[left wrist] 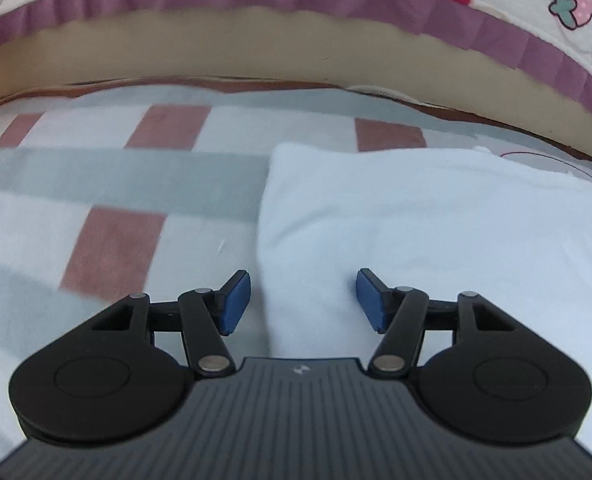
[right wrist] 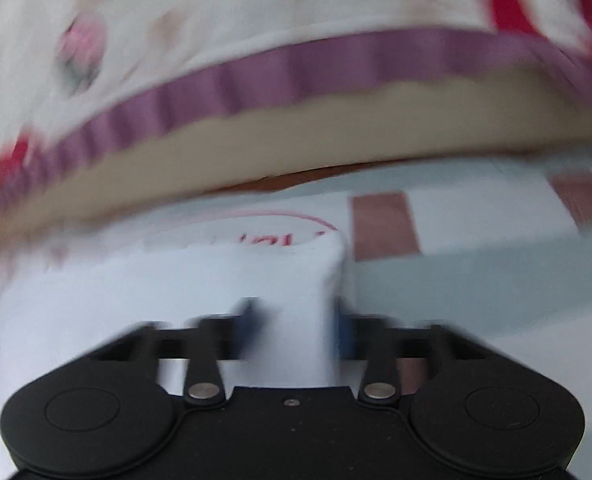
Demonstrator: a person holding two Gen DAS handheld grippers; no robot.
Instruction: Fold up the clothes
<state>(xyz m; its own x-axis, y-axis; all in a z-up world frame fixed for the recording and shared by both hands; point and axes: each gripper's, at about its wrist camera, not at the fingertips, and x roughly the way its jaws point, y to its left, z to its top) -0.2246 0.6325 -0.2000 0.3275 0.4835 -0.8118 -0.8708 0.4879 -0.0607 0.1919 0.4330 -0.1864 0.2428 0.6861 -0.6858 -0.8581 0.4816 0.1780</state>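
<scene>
Clearly, the right tool pinches the white garment's folded edge on the checked sheet; its red print is too blurred to read. The left tool is spread over it.

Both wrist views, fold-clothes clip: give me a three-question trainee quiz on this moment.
1. True or false: the left gripper has its jaws apart, clamping nothing.
2. What pinches the white garment? A) left gripper B) right gripper C) neither
3. Fill in: the garment lies on a ____ sheet.

Key: 1 true; 2 B, though that view is blurred; 3 checked.
</scene>
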